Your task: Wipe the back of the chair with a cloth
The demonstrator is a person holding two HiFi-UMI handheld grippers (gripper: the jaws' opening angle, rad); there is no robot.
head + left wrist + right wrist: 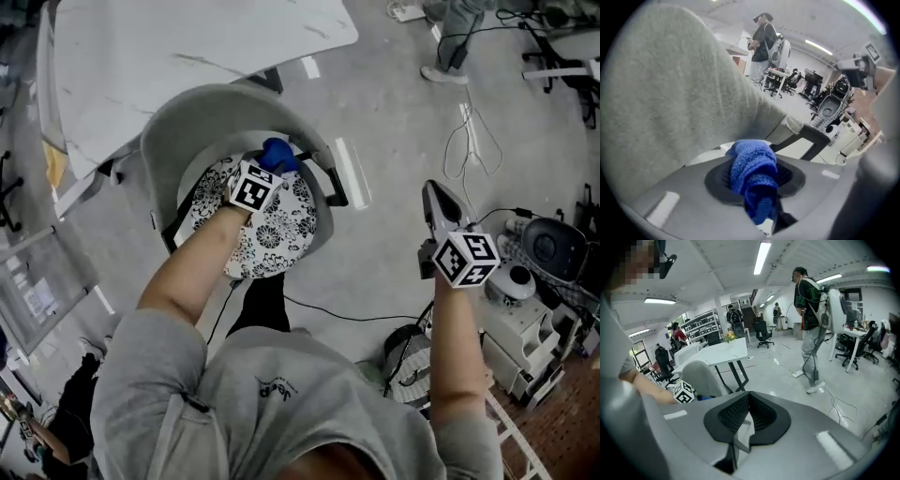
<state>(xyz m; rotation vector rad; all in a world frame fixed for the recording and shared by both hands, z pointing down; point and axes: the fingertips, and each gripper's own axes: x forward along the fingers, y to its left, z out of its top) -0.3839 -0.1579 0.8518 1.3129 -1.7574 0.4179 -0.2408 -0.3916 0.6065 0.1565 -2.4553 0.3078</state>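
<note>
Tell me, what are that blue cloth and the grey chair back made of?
The blue cloth shows a nubby, looped pile with no shine, so it is probably microfibre or terry. The chair back looks upholstered in a matte grey fabric, felt-like or woollen: its surface is fuzzy and finely speckled close up. What lies under that covering cannot be seen.

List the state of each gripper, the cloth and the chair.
Left gripper: shut on the blue cloth.
Right gripper: shut, empty, held off to the side.
Blue cloth: bunched in the jaws, beside the backrest.
Chair: upright, patterned cushion on seat.
</note>
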